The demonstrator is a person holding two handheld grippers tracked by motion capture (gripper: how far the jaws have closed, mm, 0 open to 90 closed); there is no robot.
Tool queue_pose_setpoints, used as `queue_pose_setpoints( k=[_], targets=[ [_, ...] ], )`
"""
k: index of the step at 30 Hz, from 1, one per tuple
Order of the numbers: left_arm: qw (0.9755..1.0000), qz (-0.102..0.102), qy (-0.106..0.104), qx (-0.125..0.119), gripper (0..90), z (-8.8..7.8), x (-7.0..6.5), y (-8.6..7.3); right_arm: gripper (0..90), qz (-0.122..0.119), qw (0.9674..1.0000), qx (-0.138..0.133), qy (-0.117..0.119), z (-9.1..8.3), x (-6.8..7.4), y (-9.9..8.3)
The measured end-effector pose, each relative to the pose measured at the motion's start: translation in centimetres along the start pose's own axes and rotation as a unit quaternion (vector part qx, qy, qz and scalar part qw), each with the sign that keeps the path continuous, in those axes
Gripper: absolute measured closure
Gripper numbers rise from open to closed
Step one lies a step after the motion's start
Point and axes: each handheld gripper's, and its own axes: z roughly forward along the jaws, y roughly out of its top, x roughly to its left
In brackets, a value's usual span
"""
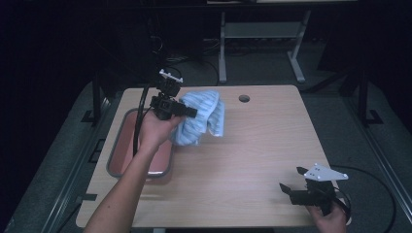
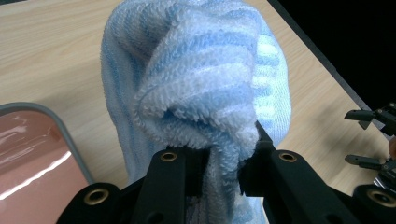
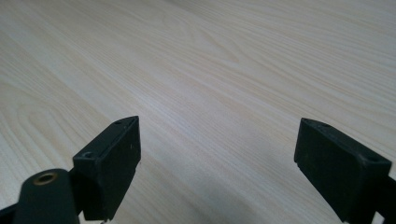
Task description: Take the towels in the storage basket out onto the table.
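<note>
Dark floor and steel frame legs ring my pale wood worktop [image 1: 233, 160]. My left gripper [image 2: 224, 161] is clamped tight on a bunched fold of the blue-and-white striped terry towel [image 1: 201, 119], which hangs lifted above the worktop's far left part, just beside the grey-rimmed pink tray [image 1: 116, 160]. Most of the cloth droops free on the far side of the grip, so I judge the main risk is the fold slipping out under its own weight, or a trailing corner dragging on the worktop or snagging on the tray rim if I swing toward it too low. My left hand [image 1: 155, 128] is raised, forearm reaching in from the bottom edge, the gripper pointing across toward the right. My right gripper [image 3: 217, 158] stands wide apart and holds nothing, low over bare wood at the near right corner, well apart from the towel.
</note>
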Motion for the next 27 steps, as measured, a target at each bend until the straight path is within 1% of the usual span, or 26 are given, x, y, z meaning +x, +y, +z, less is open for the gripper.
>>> queue_pose_setpoints(
  k=[3, 8, 10, 11, 13, 17, 18, 19, 20, 22, 24, 27],
  targets=[
    [1.0, 0.001, -0.002, 0.001, 74.2, 0.4, -0.2, 0.1, 14.2, -0.003, 1.0, -0.001, 0.001, 0.0, 0.0, 0.0],
    [0.9999, 0.001, -0.008, 0.007, 74.2, 1.2, -0.4, 0.2, 14.2, 0.003, 1.0, 0.0, 0.0, -0.1, 0.0, -0.1],
    [0.9999, 0.004, -0.01, 0.008, 74.2, 1.6, -0.6, 0.3, 14.2, 0.002, 1.0, -0.001, 0.0, -0.1, -0.1, -0.1],
    [0.9999, 0.001, -0.011, 0.006, 74.1, 1.8, -0.7, 0.3, 14.2, 0.002, 1.0, -0.001, 0.0, -0.1, -0.1, -0.1],
    [0.9998, 0.007, -0.013, 0.013, 74.1, 2.1, -0.8, 0.4, 14.2, 0.002, 1.0, -0.002, 0.0, -0.1, -0.1, -0.1],
    [0.9997, 0.005, -0.017, 0.015, 74.1, 2.9, -1.1, 0.5, 14.2, 0.003, 1.0, -0.002, 0.0, -0.1, -0.2, -0.1],
    [0.9997, 0.008, -0.018, 0.017, 74.1, 3.1, -1.1, 0.5, 14.2, 0.003, 1.0, -0.002, 0.001, -0.1, -0.2, -0.1],
    [0.9997, 0.005, -0.019, 0.016, 74.1, 3.3, -1.2, 0.5, 14.2, 0.003, 1.0, -0.002, 0.001, -0.1, -0.2, -0.1],
    [0.9996, 0.009, -0.02, 0.02, 74.1, 3.5, -1.2, 0.6, 14.2, 0.003, 1.0, -0.002, 0.001, -0.1, -0.2, -0.1],
    [0.9996, 0.007, -0.022, 0.019, 74.1, 3.9, -1.4, 0.7, 14.2, 0.005, 1.0, -0.003, 0.001, -0.2, -0.2, -0.1],
    [0.9995, 0.009, -0.024, 0.021, 74.0, 4.1, -1.5, 0.7, 14.2, 0.004, 1.0, -0.003, 0.0, -0.2, -0.3, -0.1],
    [0.9994, 0.01, -0.023, 0.023, 74.0, 4.6, -1.8, 0.8, 14.2, 0.002, 1.0, -0.004, 0.0, -0.3, -0.4, -0.2]
  ],
)
